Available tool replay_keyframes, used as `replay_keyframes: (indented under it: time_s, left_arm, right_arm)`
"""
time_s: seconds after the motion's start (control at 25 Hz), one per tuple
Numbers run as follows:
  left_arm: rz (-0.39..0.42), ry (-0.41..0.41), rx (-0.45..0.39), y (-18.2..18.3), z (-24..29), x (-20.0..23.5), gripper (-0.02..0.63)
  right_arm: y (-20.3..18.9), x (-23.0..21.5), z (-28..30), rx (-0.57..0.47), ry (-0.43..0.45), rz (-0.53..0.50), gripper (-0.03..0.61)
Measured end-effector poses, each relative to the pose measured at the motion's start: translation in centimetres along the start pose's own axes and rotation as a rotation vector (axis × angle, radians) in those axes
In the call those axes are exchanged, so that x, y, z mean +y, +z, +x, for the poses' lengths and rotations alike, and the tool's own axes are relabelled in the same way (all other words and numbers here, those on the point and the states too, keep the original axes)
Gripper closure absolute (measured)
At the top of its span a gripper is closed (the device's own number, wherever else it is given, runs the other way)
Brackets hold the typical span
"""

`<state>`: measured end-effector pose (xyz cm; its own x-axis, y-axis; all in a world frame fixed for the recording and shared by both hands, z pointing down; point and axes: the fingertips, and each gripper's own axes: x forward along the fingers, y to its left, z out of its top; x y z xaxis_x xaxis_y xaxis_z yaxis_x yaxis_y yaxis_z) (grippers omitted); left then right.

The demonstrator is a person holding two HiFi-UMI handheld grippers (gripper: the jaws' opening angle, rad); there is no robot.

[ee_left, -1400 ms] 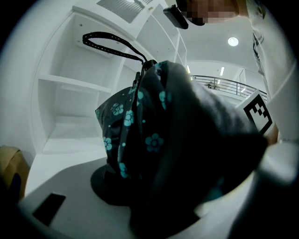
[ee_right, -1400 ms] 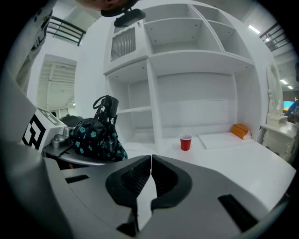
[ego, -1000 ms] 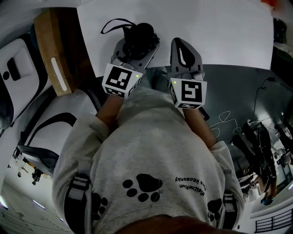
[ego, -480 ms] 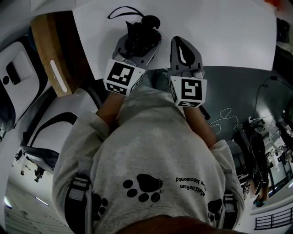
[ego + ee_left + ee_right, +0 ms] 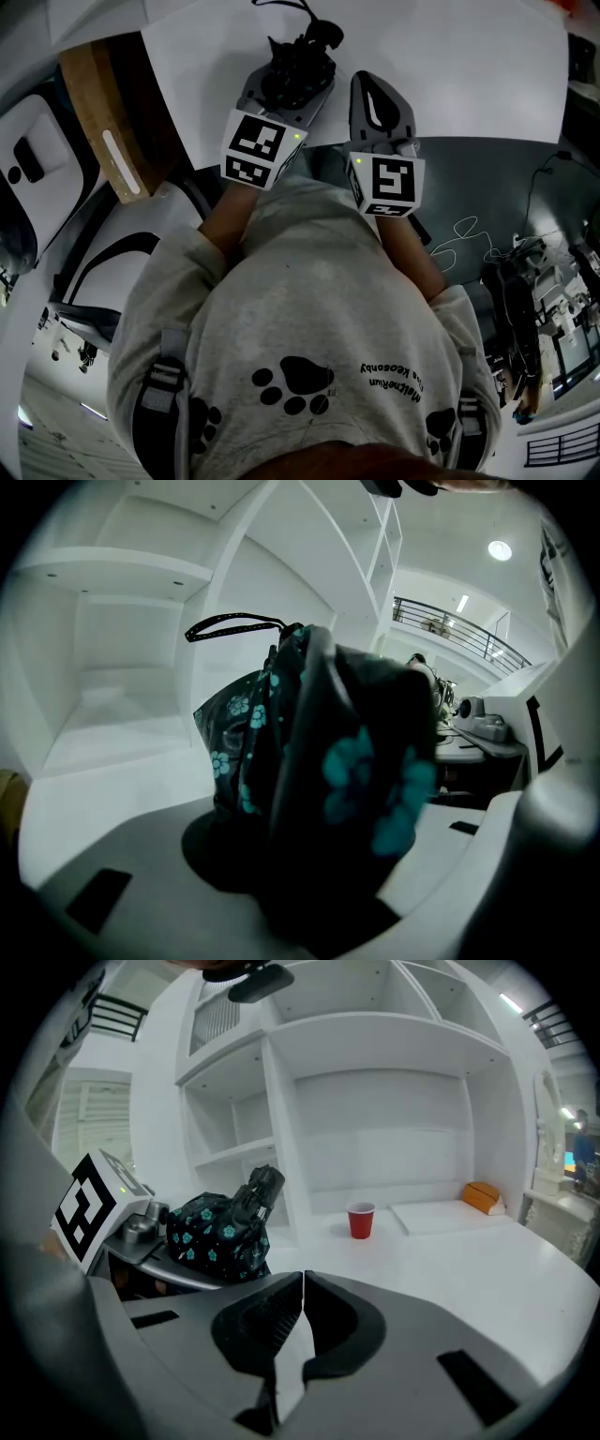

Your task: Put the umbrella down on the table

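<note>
The folded umbrella (image 5: 305, 56) is black with teal flowers and has a thin wrist strap (image 5: 234, 622). My left gripper (image 5: 291, 82) is shut on it over the near part of the white table (image 5: 469, 75). In the left gripper view the umbrella (image 5: 319, 780) fills the space between the jaws and hides the pads. From the right gripper view the umbrella (image 5: 220, 1227) shows lying across the left gripper's jaws, handle end pointing up and away. My right gripper (image 5: 380, 103) hovers just to the right of it, its jaws (image 5: 300, 1307) shut on nothing.
A red cup (image 5: 361, 1220) and an orange object (image 5: 481, 1194) stand far back on the table, under white shelves (image 5: 375, 1101). A wooden board (image 5: 103, 122) leans at the table's left. Cables (image 5: 459, 244) lie on the dark floor at right.
Both grippers have moved forward over the table, the left one more, carrying the umbrella up the picture. The left grip is unchanged and the right gripper stays shut.
</note>
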<state>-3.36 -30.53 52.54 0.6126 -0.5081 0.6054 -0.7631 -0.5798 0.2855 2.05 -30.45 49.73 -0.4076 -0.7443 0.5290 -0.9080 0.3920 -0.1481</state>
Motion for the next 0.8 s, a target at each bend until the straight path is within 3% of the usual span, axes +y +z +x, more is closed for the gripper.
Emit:
replay_keyframes:
  time_s: [0.8]
  left_arm:
    - [-0.054, -0.049, 0.132, -0.8, 3.7, 0.7, 0.382]
  right_arm:
    - [-1.4, -1.2, 1.9, 0.052, -0.013, 0.027, 0.548]
